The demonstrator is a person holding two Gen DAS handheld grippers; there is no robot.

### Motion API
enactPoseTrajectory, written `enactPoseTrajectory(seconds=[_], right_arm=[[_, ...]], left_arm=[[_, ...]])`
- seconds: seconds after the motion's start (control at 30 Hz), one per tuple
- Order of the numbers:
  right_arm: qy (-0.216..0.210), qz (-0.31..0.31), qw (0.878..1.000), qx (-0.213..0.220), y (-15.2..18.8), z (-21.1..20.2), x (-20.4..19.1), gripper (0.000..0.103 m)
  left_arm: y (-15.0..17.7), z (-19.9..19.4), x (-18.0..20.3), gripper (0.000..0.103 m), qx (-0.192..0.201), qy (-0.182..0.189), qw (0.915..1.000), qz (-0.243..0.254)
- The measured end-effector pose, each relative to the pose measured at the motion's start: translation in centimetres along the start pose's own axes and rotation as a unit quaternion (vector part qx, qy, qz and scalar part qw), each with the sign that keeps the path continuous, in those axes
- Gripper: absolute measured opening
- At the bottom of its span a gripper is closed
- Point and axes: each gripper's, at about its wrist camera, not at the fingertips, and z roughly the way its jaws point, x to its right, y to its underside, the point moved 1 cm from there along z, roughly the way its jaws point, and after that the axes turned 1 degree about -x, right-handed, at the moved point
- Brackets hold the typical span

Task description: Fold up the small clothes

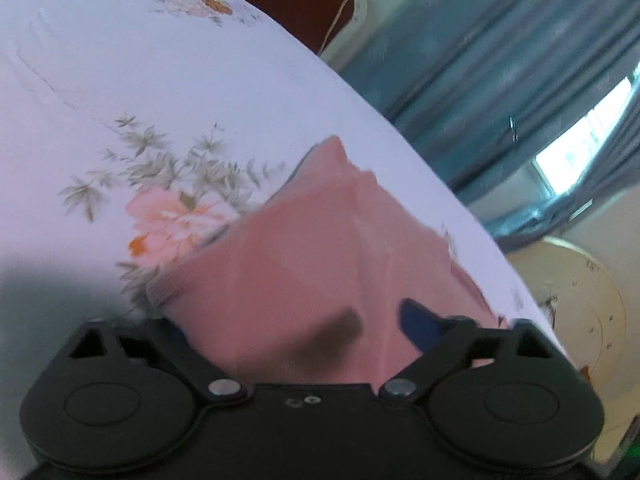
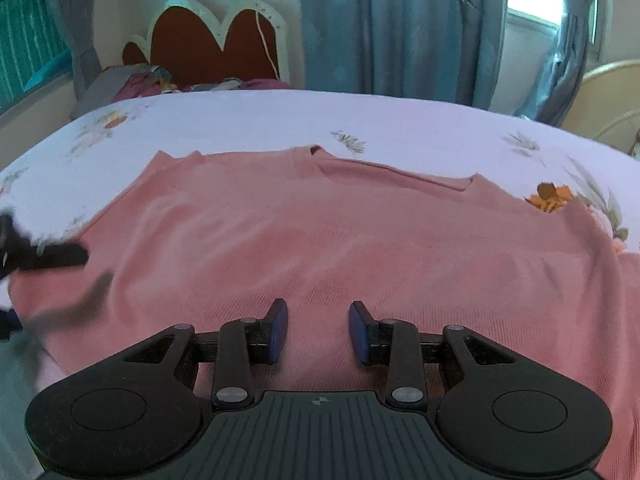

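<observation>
A pink knit top [image 2: 320, 232] lies spread flat on the floral bedsheet [image 2: 280, 120], neckline towards the far side. My right gripper [image 2: 319, 312] hovers just over its near middle, its blue pads [image 2: 280, 328] a short gap apart with nothing between them. My left gripper [image 2: 98, 267] shows blurred at the top's left edge, jaws wide. In the tilted left wrist view, a fold of the pink top [image 1: 300, 248] rises between the wide jaws of the left gripper [image 1: 292, 316]. One blue pad [image 1: 416, 320] is bare and clear of the cloth; the other finger is partly hidden by fabric.
A red headboard with a white rim [image 2: 216, 44] stands at the bed's far end, with bundled bedding [image 2: 140, 80] below it. Blue-grey curtains [image 2: 400, 28] hang behind, and a bright window [image 1: 580, 144] shows between them. A round cream furniture piece [image 2: 608, 92] stands beside the bed's right edge.
</observation>
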Motion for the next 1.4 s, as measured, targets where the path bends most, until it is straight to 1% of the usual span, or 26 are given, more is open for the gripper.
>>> enactPoseTrajectory(seconds=[0.03, 0.1, 0.13, 0.17, 0.2, 0.3, 0.37, 0.5, 0.6, 0.63, 0.67, 0.73, 0.83, 0.87, 0.93, 0.97, 1.0, 1.07, 1.1, 1.13, 1.17, 1.2, 1.27, 1.3, 1.33, 1.4], right_arm=[[0.0, -0.002, 1.0, -0.001, -0.1, 0.0, -0.1, 0.033], [-0.003, 0.004, 1.0, -0.002, 0.0, 0.1, 0.2, 0.033], [-0.005, 0.007, 1.0, 0.0, 0.1, 0.3, 0.2, 0.033], [-0.005, 0.006, 1.0, 0.004, 0.3, 0.4, 0.2, 0.033], [-0.003, 0.004, 1.0, 0.004, 0.3, 0.4, 0.1, 0.033], [-0.005, 0.005, 1.0, 0.004, 0.2, 0.4, 0.0, 0.033], [-0.01, 0.009, 1.0, 0.009, 0.4, 0.3, 0.3, 0.033], [-0.009, 0.014, 1.0, 0.01, 0.4, 0.1, 0.2, 0.033], [-0.025, 0.045, 0.999, 0.017, 0.1, -0.6, 1.1, 0.033], [-0.03, 0.059, 0.998, 0.02, 0.1, -1.0, 1.6, 0.033], [-0.033, 0.076, 0.996, 0.026, 0.1, -1.6, 2.3, 0.033], [-0.027, 0.102, 0.993, 0.043, 0.1, -3.3, 4.0, 0.033], [-0.005, 0.136, 0.989, 0.06, 0.7, -6.3, 7.7, 0.033], [0.007, 0.149, 0.987, 0.065, 1.1, -7.5, 9.2, 0.033], [0.037, 0.172, 0.982, 0.07, 2.3, -9.7, 12.3, 0.033], [0.051, 0.181, 0.98, 0.071, 2.9, -10.6, 13.5, 0.033], [0.067, 0.192, 0.976, 0.071, 3.7, -11.5, 14.9, 0.033], [0.088, 0.215, 0.971, 0.064, 4.9, -12.7, 17.2, 0.033], [0.092, 0.228, 0.967, 0.062, 5.5, -13.3, 18.1, 0.033], [0.099, 0.236, 0.965, 0.061, 5.9, -13.6, 18.8, 0.033], [0.099, 0.246, 0.962, 0.065, 6.3, -14.2, 19.4, 0.033], [0.087, 0.255, 0.96, 0.072, 6.5, -14.7, 20.0, 0.033], [0.073, 0.268, 0.957, 0.084, 6.3, -15.2, 20.5, 0.033], [0.063, 0.27, 0.957, 0.089, 5.9, -15.1, 20.5, 0.033], [0.048, 0.269, 0.958, 0.092, 5.4, -15.1, 20.3, 0.033], [0.025, 0.26, 0.961, 0.089, 4.3, -14.1, 19.8, 0.033]], left_arm=[[-0.2, 0.3, 0.1, 0.069, 0.005, 0.001, 1.0, -0.003], [-0.4, 1.0, -0.1, 0.058, 0.009, 0.004, 0.9999, -0.014], [-0.5, 1.3, 0.0, 0.042, 0.012, 0.006, 0.9998, -0.017], [-0.7, 1.7, -0.1, 0.034, 0.008, 0.004, 0.9997, -0.021], [-0.8, 2.1, -0.3, 0.021, 0.008, 0.003, 0.9995, -0.031], [-0.9, 2.2, -0.8, 0.015, 0.014, 0.003, 0.9988, -0.048], [-0.9, 1.6, -0.1, 0.013, 0.025, 0.007, 0.999, -0.037], [-1.1, 0.0, 3.3, 0.012, 0.058, 0.02, 0.9975, 0.035], [-1.5, -1.0, 6.6, 0.011, 0.066, 0.039, 0.9916, 0.104], [-1.4, -1.2, 8.1, 0.011, 0.069, 0.049, 0.988, 0.129], [-1.2, -1.4, 9.9, 0.011, 0.069, 0.062, 0.9832, 0.157], [-0.2, -1.4, 13.8, 0.011, 0.067, 0.092, 0.9697, 0.216], [2.4, -0.5, 19.4, 0.011, 0.049, 0.142, 0.949, 0.277], [3.7, -0.3, 21.3, 0.011, 0.04, 0.163, 0.9399, 0.297], [6.8, 0.5, 24.7, 0.011, 0.022, 0.196, 0.9211, 0.336], [8.5, 1.0, 25.8, 0.011, 0.01, 0.208, 0.9135, 0.349], [10.2, 1.5, 26.9, 0.011, -0.004, 0.216, 0.9056, 0.365], [14.7, 3.4, 28.5, 0.013, -0.034, 0.217, 0.885, 0.411], [16.9, 4.4, 28.7, 0.017, -0.054, 0.209, 0.8744, 0.434], [19.0, 5.4, 28.8, 0.022, -0.091, 0.193, 0.8612, 0.461], [20.1, 5.8, 28.5, 0.027, -0.113, 0.179, 0.8534, 0.476], [20.7, 5.6, 27.9, 0.031, -0.117, 0.176, 0.8475, 0.487], [20.7, 3.9, 26.8, 0.055, -0.102, 0.196, 0.8355, 0.503], [20.5, 3.1, 26.3, 0.073, -0.107, 0.201, 0.8317, 0.506], [20.2, 2.4, 25.9, 0.082, -0.109, 0.204, 0.8309, 0.506], [19.1, 1.2, 25.0, 0.082, -0.101, 0.2, 0.8329, 0.506]])
